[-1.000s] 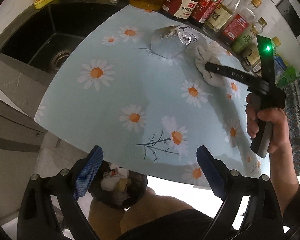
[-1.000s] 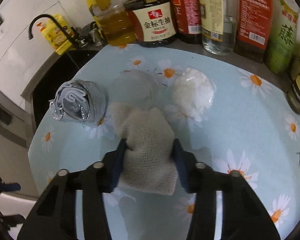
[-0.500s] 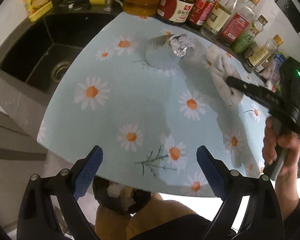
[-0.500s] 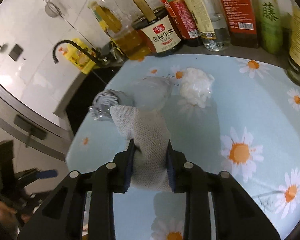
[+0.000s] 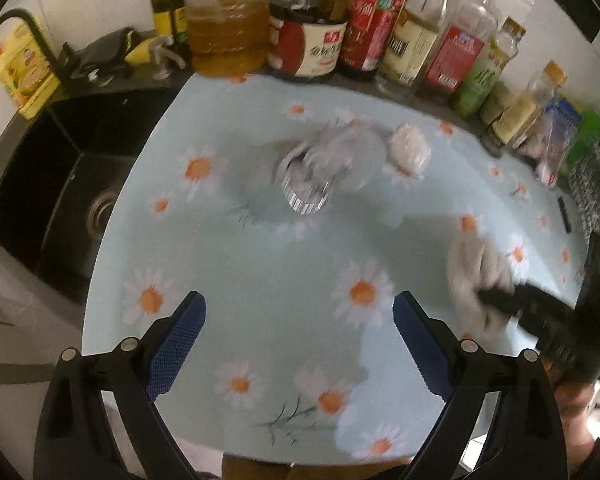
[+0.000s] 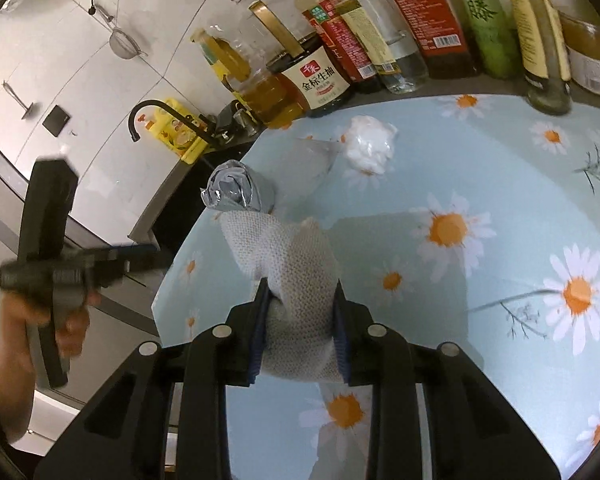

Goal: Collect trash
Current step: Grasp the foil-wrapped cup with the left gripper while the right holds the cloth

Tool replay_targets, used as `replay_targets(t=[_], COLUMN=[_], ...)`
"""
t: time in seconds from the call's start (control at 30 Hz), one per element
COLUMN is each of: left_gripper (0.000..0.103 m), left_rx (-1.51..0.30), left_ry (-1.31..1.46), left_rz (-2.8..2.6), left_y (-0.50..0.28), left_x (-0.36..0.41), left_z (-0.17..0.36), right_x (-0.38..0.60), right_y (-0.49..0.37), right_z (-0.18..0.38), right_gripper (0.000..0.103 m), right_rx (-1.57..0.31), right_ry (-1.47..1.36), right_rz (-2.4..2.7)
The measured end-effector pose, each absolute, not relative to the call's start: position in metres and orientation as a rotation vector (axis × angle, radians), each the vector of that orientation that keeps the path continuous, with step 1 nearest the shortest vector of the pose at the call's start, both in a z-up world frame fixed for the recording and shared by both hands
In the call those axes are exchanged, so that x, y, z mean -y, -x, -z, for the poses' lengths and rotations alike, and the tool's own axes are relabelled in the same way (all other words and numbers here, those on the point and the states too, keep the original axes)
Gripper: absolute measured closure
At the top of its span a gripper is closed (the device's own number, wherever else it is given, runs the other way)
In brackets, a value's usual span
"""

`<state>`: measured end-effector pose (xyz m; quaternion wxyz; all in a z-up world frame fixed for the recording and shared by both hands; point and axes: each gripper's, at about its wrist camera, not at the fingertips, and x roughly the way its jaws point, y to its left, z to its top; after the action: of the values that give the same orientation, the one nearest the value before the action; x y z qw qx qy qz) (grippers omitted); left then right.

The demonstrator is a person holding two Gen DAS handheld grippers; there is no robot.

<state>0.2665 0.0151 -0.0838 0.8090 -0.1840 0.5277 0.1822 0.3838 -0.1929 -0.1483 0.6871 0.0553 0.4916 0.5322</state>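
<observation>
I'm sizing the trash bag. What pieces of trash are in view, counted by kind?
Mesh cloth, held in the right gripper: 1
Foil wrapper: 1
Clear plastic wrapper: 1
White tissue wad: 1
Total: 4

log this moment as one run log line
step: carry trash | right gripper: shut on rag, lifted | left gripper: open, empty | on table: foil wrapper, white wad
</observation>
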Motion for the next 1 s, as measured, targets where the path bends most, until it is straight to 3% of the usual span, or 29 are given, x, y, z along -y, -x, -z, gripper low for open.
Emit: replay_targets(t=[0.47,0.53,0.57,1.0], left_gripper=[0.011,0.020,0.034,0.049], left_rx=[-1.156,-1.171,-1.173,-1.082], left_ry=[0.190,0.166,0.146,0.065], left_rz=[-0.480,-0.480,-0.461,-0.471], left_y=[-0.344,-0.348,-0.350,-0.349], left_x=[-0.016,-0.020,-0.020,-0.026], left_z=[0.111,0.117,0.121,0.118], right_x=[0.221,0.224,0.225,0.237], right_y=[-0.394,-0.393,-0.393,-0.379], right_z=[0.157,0.159,0.162,0.160], right_gripper=[0.073,0.073,0.073,0.072], right_rx=[-1.136,-1.141,-1.153,-1.146], right_ry=[-0.137,-0.128,-0.123,-0.111], right_rz=[-1.157,-1.147,-1.140,-1.107])
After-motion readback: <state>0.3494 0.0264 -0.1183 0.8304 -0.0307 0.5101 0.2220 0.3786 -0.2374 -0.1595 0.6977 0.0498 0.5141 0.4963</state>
